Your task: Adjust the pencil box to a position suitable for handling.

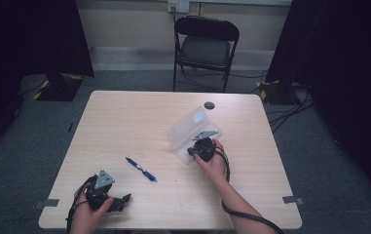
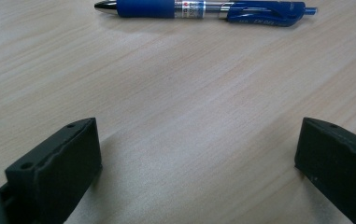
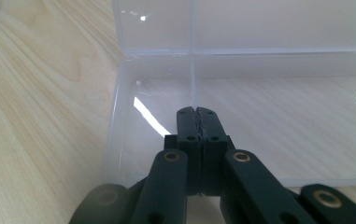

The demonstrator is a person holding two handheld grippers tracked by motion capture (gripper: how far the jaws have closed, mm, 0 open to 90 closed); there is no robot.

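Print on the blue pen (image 2: 203, 9) too small to read; left claw (image 2: 196, 163) gapes empty, right claw (image 3: 196, 114) pinched shut inside the clear box (image 3: 278, 60).

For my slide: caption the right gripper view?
Shut right gripper poised over the open clear plastic case on the wooden table.

A pen (image 1: 141, 169) lies on the table (image 1: 124, 122), left of the open case (image 1: 190, 131)

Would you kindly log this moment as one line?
left tongs: open, facing blue pen | right tongs: shut, over open clear case | pen on table
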